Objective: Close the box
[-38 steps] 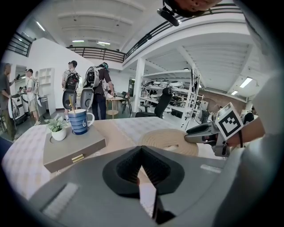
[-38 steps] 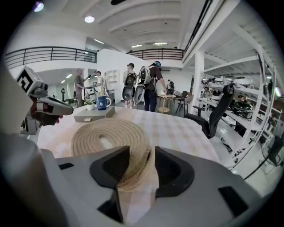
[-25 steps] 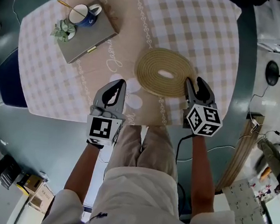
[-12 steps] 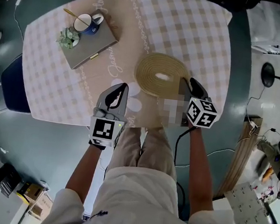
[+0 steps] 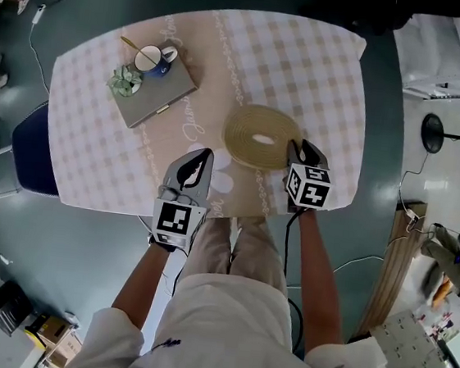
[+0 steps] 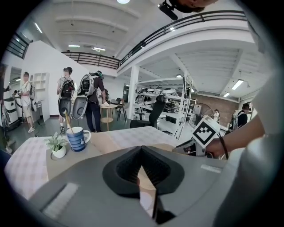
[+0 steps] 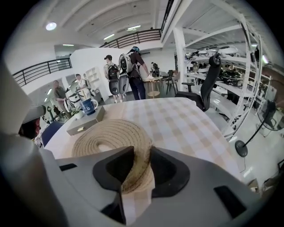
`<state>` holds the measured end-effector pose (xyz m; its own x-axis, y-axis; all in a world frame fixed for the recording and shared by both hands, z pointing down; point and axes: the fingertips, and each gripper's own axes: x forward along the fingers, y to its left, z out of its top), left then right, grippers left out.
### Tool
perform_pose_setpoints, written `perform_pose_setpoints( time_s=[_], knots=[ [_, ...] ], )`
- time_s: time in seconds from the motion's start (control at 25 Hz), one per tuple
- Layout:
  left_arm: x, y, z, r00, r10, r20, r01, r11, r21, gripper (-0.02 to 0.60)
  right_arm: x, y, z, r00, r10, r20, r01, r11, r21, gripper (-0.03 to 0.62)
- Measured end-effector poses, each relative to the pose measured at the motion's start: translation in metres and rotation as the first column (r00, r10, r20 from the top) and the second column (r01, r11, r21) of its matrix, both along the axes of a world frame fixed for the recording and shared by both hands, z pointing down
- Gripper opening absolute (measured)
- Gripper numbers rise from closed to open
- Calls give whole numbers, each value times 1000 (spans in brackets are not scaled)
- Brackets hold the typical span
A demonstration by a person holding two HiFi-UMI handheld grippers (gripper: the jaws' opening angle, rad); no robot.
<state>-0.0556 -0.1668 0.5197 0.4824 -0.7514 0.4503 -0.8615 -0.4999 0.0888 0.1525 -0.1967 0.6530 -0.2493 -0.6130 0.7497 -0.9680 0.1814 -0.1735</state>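
The right gripper (image 7: 141, 153) has its jaws part-way in; they have just been closing, and now pinch the near rim of the woven mat (image 7: 111, 133), which stands bent up between the pads. The left gripper (image 6: 142, 150) has its jaws pressed together tip to tip with nothing between them. It hangs over the near edge of the table (image 5: 310, 56), left of the mat and apart from it.

On the table there is one box (image 5: 166, 95), one mug (image 5: 152, 59), one small potted plant (image 5: 124, 84) and one mat. There are two grippers, one in each of the person's hands.

The box lies at the far left of the table, well apart from both grippers and set at an angle to the table's edges. It is flat, grey and rectangular, with a small gold clasp (image 5: 162, 110) on the side that faces the mat. Its lid lies down flat. The blue mug, with a thin gold stick standing in it, and the plant in its white pot stand side by side on the lid at the box's far end. The round mat lies near the middle of the table, to the right of the box.
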Motion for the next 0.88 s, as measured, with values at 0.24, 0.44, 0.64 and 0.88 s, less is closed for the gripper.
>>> perform_pose_setpoints(
  time_s=[0.24,0.44,0.64,0.88],
  knots=[
    [-1,-2,-24,1000,-2,-11,2,1000,25,2,0,6,-8,1000,15,9,-15,1000,-3,122],
    [-13,-3,-47,1000,-4,2,4,999,40,2,-3,2,-28,1000,16,7,-16,999,35,143],
    [-23,-8,-69,1000,-12,12,12,997,78,2,-4,-4,-61,1000,5,-2,-5,996,92,135],
    [-34,-8,-97,999,-41,13,39,994,104,2,-4,2,-119,1000,27,12,-29,984,175,124]
  ],
)
